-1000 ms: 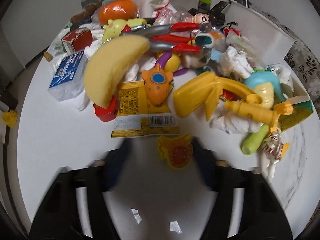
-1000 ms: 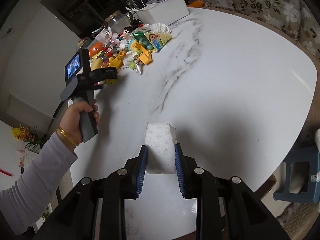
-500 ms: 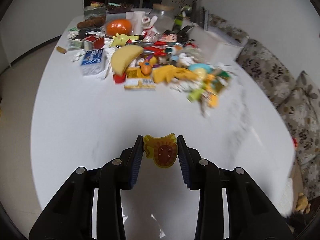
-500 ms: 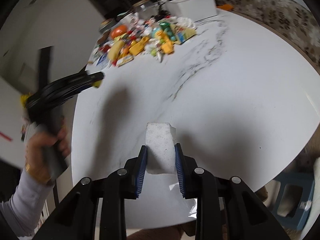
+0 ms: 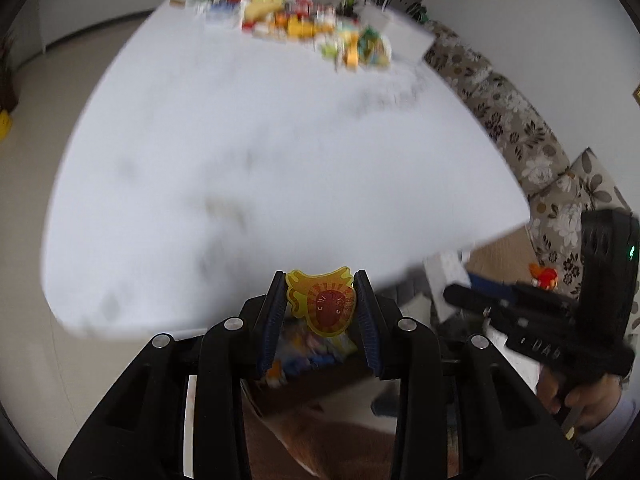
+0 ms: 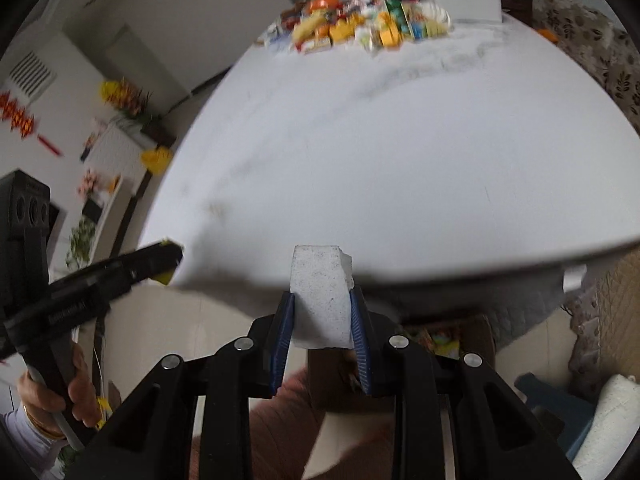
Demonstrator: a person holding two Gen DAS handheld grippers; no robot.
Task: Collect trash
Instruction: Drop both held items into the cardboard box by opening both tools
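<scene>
no readable text — packaging in the far pile on the desk [image 5: 256, 128] is motion-blurred; embossed marks on the right hand-held gripper [image 5: 456, 294] body too soft to read; red wall hangings [image 6: 20, 118] illegible.

The worktop [image 6: 400, 152] looks smooth, white, faintly grey-veined like marble. Just off its near edge, the white block [image 6: 320, 296] appears matt and speckled, and the yellow badge [image 5: 322, 300] looks like glossy plastic.

Soft, even daylight lit both views, without harsh glare. Motion blur smeared the white table [image 5: 260, 140] and the far clutter [image 6: 360, 28]. Fisheye curvature bent the edges into dark corners.
</scene>
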